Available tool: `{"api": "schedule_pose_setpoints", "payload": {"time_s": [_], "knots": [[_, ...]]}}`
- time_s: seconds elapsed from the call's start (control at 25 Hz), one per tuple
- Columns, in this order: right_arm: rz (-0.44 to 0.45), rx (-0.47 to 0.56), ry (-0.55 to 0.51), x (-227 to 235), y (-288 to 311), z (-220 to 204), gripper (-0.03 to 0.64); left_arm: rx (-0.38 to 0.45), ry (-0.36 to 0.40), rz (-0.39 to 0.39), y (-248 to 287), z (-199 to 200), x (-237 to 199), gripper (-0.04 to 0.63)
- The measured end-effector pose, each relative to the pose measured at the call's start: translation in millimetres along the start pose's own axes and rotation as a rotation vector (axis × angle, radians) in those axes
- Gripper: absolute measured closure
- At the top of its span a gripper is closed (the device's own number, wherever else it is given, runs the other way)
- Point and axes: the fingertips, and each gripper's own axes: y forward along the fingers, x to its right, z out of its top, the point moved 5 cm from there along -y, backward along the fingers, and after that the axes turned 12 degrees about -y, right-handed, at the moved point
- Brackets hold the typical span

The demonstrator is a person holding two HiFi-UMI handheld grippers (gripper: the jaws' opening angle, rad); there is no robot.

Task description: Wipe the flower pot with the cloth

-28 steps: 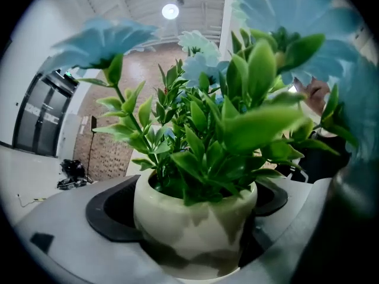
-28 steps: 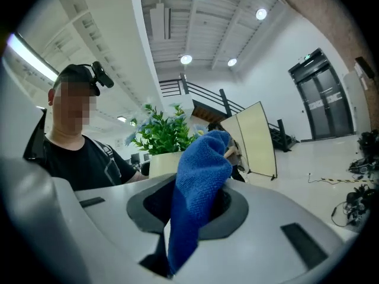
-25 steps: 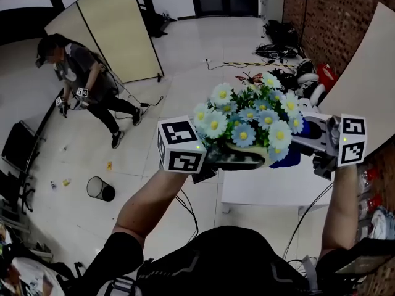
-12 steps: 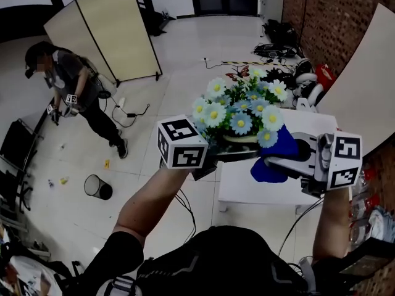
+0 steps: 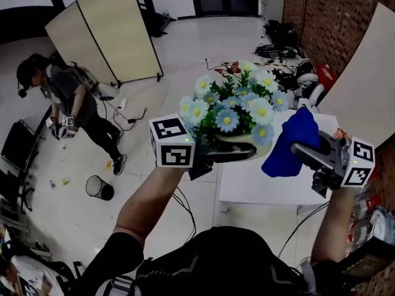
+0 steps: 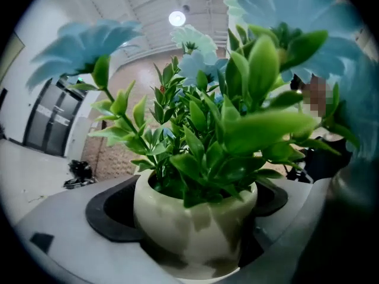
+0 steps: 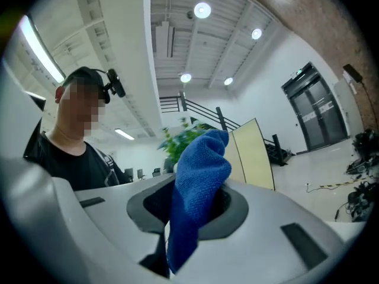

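Cream ceramic flower pot (image 6: 195,220), filled with blue and white daisies and green leaves, hangs in the air above the near left edge of the white table (image 5: 259,187). The left gripper (image 5: 229,154) has its jaws clamped on the pot's sides. Just to the right, the right gripper (image 5: 307,152) pinches a bunched blue microfibre cloth (image 5: 291,143) close beside the blooms.

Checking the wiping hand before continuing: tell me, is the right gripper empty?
No, the right gripper is shut on the blue cloth, which sticks up between its jaws.
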Motion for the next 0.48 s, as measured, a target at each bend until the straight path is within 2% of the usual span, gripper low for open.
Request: {"api": "schedule_pose_setpoints", "payload": {"time_s": [0.08, 0.12, 0.24, 0.32, 0.4, 0.48], "knots": [[-0.023, -0.003, -0.012, 22.4, 2.8, 5.2, 0.540, -0.018, 0.028, -0.110, -3.7, 1.6, 13.9, 0.049], [0.000, -0.028, -0.026, 31.8, 8.7, 6.3, 0.540, -0.028, 0.037, -0.163, -4.2, 2.7, 21.3, 0.049], [0.172, -0.083, -0.034, 44.6, 28.9, 4.7, 0.540, -0.083, 0.075, -0.279, 5.4, 2.1, 45.7, 0.049], [0.318, -0.080, -0.014, 40.6, 36.0, 1.5, 0.540, -0.128, 0.109, -0.311, 14.3, -4.5, 58.6, 0.049], [0.450, -0.094, -0.025, 32.0, 40.5, -3.4, 0.540, -0.154, 0.123, -0.312, 18.4, -10.4, 62.3, 0.049], [0.520, -0.116, -0.047, 25.5, 41.3, -8.1, 0.540, -0.167, 0.117, -0.314, 20.3, -13.8, 62.6, 0.049]]}}
